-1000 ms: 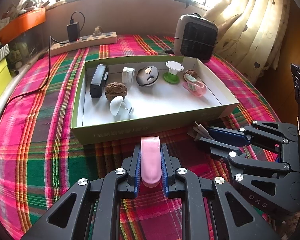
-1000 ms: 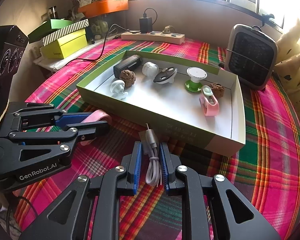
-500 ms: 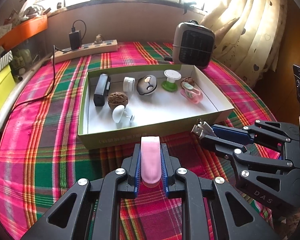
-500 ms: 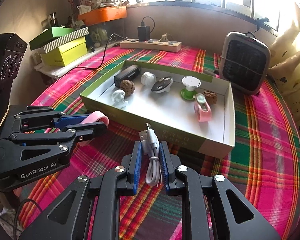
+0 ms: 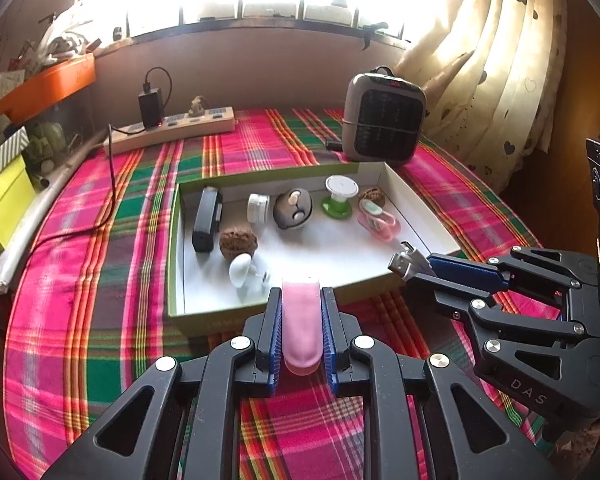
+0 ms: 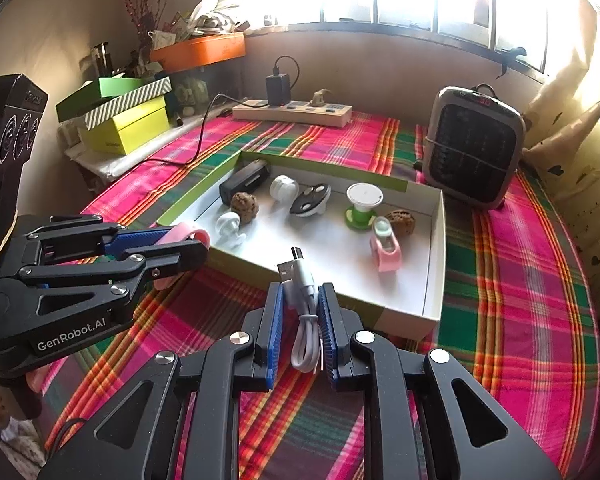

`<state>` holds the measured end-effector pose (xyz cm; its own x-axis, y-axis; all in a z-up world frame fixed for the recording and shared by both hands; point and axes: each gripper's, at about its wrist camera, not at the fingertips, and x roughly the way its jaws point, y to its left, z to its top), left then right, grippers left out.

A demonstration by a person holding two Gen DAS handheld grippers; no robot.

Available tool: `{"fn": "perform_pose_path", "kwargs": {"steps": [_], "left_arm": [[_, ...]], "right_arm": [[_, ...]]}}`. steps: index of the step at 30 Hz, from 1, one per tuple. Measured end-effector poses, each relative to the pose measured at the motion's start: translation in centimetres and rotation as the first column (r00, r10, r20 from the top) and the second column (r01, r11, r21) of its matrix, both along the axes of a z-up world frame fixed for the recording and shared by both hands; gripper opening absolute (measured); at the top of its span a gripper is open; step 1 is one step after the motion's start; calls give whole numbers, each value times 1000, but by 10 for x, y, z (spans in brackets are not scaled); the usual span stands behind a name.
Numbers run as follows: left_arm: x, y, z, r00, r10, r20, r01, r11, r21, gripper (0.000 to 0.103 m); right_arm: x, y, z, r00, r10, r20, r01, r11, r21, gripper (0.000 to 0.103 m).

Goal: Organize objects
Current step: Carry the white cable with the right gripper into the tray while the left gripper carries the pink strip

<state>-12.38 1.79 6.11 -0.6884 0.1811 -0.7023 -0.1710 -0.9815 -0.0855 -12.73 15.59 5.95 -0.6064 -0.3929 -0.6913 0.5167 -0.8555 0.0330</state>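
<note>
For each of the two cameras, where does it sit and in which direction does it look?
Left wrist: sits on the left gripper, looks down-forward at the box; shows its fingers holding a pink clip, the right gripper at right.
Right wrist: sits on the right gripper, same direction; shows its fingers holding a white cable, the left gripper at left.
Shared: box, heater, power strip.
</note>
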Motion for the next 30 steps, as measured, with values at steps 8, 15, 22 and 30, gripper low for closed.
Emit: {"fn": "perform_pose_path", "kwargs": {"steps": [8, 15, 22, 30], "left_arm": [[-10, -1, 6, 1000, 2, -17, -2, 1000, -5, 16], [-17, -1, 6, 1000, 7, -19, -7, 1000, -11, 16], [-28, -2, 2, 1000, 13, -18, -14, 1000, -10, 16], [-41, -3, -6, 1000, 19, -2, -19, 1000, -6, 16]], "right_arm": [[-9, 2, 4, 1000, -12, -5, 12, 1000, -7, 19], [-17, 0, 6, 1000, -19, -10, 19, 1000, -11, 19], [-29, -1, 3, 999, -31, 4, 32, 999, -21, 19], [-48, -4, -2, 999, -42, 28, 42, 998, -35, 19]]}}
